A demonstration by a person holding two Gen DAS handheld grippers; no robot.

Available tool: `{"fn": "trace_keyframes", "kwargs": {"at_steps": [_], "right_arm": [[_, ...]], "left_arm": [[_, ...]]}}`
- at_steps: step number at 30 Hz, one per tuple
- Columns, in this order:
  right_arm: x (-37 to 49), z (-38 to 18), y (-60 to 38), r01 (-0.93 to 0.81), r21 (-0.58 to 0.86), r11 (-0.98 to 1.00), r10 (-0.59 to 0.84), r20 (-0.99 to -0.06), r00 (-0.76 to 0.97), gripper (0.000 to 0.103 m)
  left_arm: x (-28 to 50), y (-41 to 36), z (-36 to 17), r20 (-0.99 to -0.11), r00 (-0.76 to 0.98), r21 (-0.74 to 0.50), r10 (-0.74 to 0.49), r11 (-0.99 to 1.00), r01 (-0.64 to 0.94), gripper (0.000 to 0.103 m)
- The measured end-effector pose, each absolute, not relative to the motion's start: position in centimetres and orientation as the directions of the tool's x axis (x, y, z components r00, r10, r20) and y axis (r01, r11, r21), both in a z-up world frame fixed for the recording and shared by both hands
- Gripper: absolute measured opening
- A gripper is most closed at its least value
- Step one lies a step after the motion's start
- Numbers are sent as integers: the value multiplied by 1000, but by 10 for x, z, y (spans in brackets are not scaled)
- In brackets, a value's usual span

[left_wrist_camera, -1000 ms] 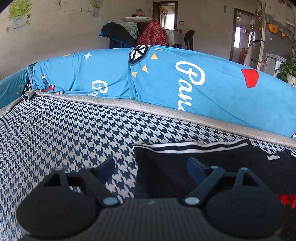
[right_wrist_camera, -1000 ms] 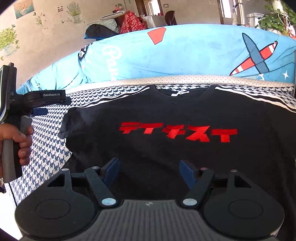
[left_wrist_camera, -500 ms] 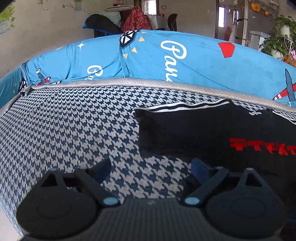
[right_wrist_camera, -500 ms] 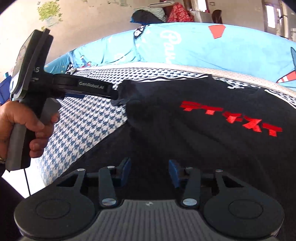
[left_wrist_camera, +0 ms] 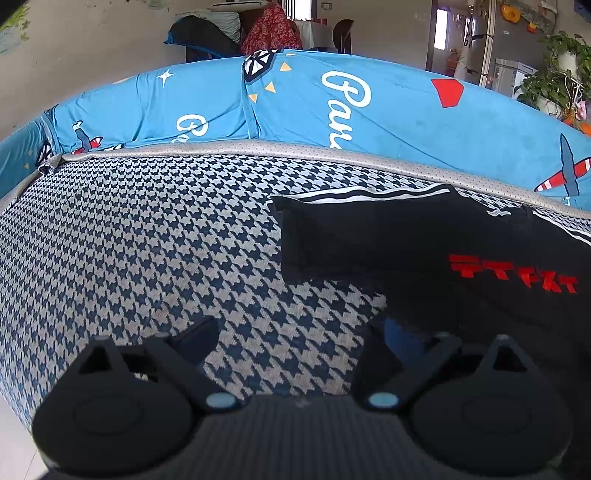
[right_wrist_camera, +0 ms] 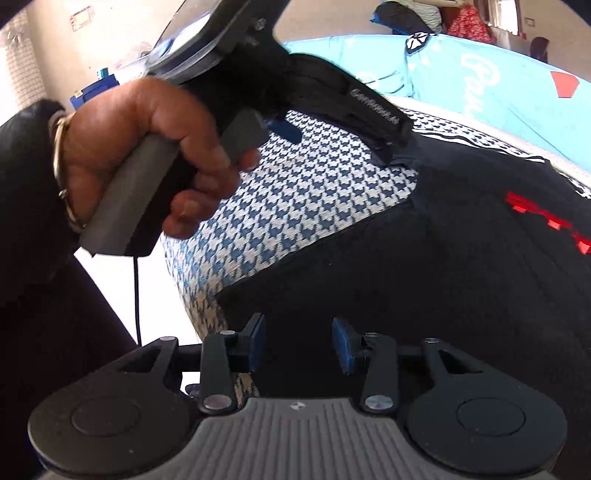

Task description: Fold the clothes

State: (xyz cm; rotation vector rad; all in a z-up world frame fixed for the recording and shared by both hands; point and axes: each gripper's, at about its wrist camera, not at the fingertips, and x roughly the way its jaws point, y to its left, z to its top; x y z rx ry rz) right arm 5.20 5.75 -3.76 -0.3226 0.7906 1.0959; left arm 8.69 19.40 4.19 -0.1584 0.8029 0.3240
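A black shirt (left_wrist_camera: pixel 424 236) lay spread on the houndstooth cushion (left_wrist_camera: pixel 147 240), filling the right half of the left wrist view and most of the right side of the right wrist view, its red lettering (left_wrist_camera: pixel 513 273) cut off at the right edge in both. One sleeve, edged with white stripes, reached toward the middle of the frame just below the cushion's grey piping. Behind it, across the upper frame, stood the blue backrest (left_wrist_camera: pixel 369 110) with its white script and a red plane. The left gripper (left_wrist_camera: pixel 299 336) stood spread wide, its jaws having just been opening, with only bare cushion between them; its right finger sat against the dark cloth and was hard to pick out there. In the right wrist view a hand (right_wrist_camera: pixel 147 147) held that same gripper's handle at the upper left, and its tips lay at the sleeve's end, though I could not tell whether they touched it. The right gripper (right_wrist_camera: pixel 299 343) was partly narrowed, jaws having just been closing, blue pads (right_wrist_camera: pixel 341 345) apart over the shirt's lower corner at the cushion's front edge; the pads were not pressing the cloth. A heap of clothes (left_wrist_camera: pixel 240 33) on furniture at the top of the frame was too small to sort out.
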Motion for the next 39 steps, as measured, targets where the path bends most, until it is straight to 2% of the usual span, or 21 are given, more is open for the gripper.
{"fn": "trace_keyframes", "kwargs": {"at_steps": [9, 15, 20, 21, 22, 23, 25, 30, 39], "right_arm": [[15, -51, 82, -949, -2, 314, 658, -720, 220, 42], [-2, -63, 98, -949, -183, 255, 637, -707, 307, 42], [-8, -70, 105, -930, -280, 240, 629, -684, 369, 34], [-8, -70, 105, -928, -281, 244, 633, -679, 372, 32], [-7, -70, 105, -928, -277, 251, 638, -674, 373, 25], [-6, -69, 105, -927, -273, 259, 641, -669, 376, 14], [-5, -67, 105, -921, -269, 280, 643, -660, 389, 7], [-5, -49, 94, -958, -116, 263, 714, -644, 274, 6], [-17, -55, 94, -979, -67, 195, 710, -678, 188, 7]], "left_arm": [[88, 200, 46, -722, 662, -53, 201, 938, -343, 97], [85, 206, 46, -724, 660, -60, 202, 934, -352, 97], [83, 209, 46, -726, 657, -66, 204, 930, -362, 97], [83, 209, 46, -726, 656, -65, 205, 929, -363, 97], [82, 209, 46, -726, 656, -64, 207, 929, -364, 97], [82, 209, 46, -726, 656, -64, 208, 929, -366, 97], [82, 209, 47, -725, 657, -67, 207, 928, -367, 97], [81, 207, 52, -714, 667, -63, 212, 929, -364, 97], [88, 195, 49, -723, 660, -46, 206, 938, -344, 97]]}}
